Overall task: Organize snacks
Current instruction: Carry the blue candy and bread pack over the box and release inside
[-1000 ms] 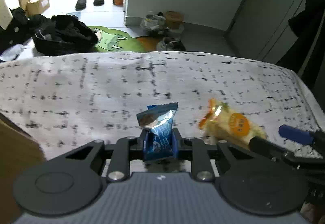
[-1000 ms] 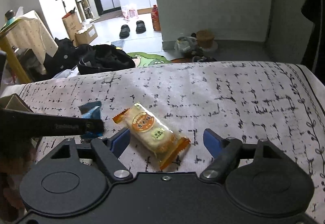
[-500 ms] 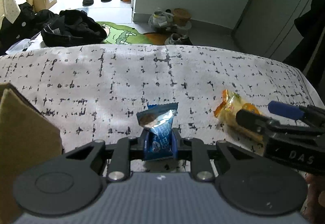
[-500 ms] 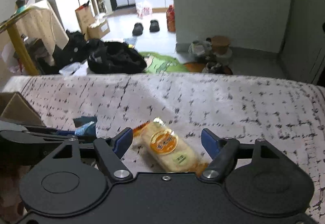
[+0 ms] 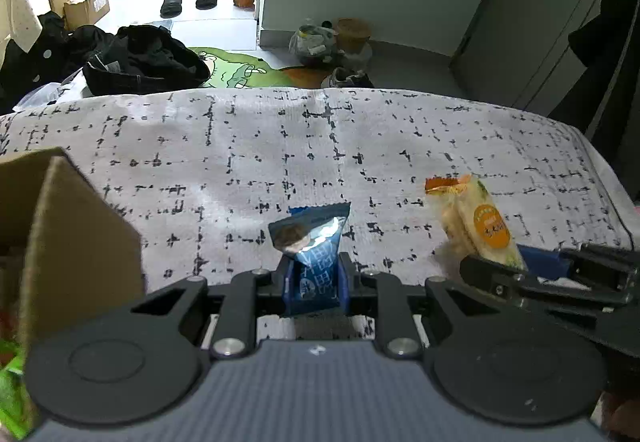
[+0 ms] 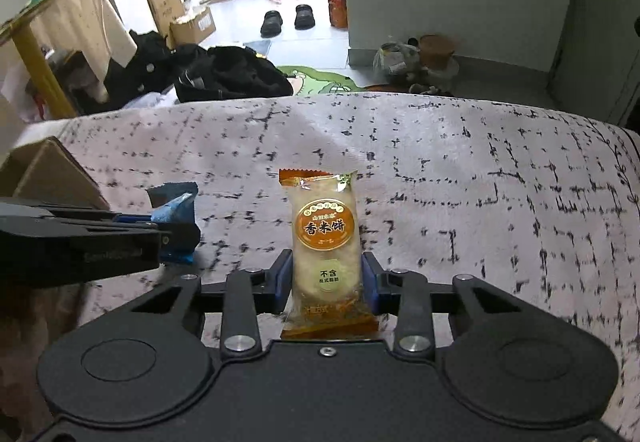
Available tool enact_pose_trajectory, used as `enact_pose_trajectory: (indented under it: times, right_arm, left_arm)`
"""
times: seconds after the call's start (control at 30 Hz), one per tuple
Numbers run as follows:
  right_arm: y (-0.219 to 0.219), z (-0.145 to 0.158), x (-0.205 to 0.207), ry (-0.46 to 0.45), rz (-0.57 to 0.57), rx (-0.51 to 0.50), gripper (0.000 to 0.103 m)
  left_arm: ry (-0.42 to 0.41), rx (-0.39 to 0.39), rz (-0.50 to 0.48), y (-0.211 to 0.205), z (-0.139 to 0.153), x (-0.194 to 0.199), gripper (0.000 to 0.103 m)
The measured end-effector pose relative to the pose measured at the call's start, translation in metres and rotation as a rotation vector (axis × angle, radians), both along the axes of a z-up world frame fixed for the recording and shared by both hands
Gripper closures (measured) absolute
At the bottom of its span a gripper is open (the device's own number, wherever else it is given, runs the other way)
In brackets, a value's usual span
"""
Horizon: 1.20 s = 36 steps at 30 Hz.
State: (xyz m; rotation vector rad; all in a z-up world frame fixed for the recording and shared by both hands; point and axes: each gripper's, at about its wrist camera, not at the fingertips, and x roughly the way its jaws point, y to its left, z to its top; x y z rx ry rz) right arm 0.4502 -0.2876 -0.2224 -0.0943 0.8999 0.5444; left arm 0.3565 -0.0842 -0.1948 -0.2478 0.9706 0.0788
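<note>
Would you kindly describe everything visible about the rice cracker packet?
The rice cracker packet is a clear plastic wrapper with orange crimped ends and a round orange label, showing pale crackers inside. It stands upright, lifted off the patterned cloth, with the right gripper closing its blue pads on the lower half.

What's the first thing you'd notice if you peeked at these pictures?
A rice cracker packet with an orange label stands up between the closing jaws of the right hand-held gripper. Beside it, the left hand-held gripper pinches a shiny blue snack packet. A cardboard box waits at the left.
</note>
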Motion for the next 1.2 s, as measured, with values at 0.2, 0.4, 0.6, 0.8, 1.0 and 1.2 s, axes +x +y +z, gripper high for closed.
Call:
enact_pose_trajectory:
  times: [0.2,0.4,0.6,0.8,1.0,1.2]
  right_arm:
    - [-0.007,0.019,-0.016,0.008,-0.047,0.092,0.068]
    - [-0.003,0.042,-0.030,0.012,-0.067,0.167,0.068]
    - [0.003,0.065,-0.042,0.065,-0.081,0.263,0.068]
    - [0.018,0.082,-0.055,0.052,-0.051,0.296,0.068]
    - [0.031,0.096,-0.069,0.019,-0.051,0.293,0.068]
    - [0.043,0.106,-0.083,0.012,-0.057,0.321,0.068]
  left_arm:
    - [-0.046,-0.034,-0.017,0.007,0.031,-0.023,0.083]
    - [-0.099,-0.026,-0.032,0.009,0.056,-0.046,0.083]
    - [-0.166,-0.027,-0.009,0.019,0.083,-0.072,0.083]
    - [-0.250,-0.022,0.016,0.031,0.114,-0.093,0.083]
    - [-0.291,-0.028,0.050,0.047,0.135,-0.111,0.083]
    - [-0.319,-0.031,0.078,0.066,0.150,-0.130,0.083]
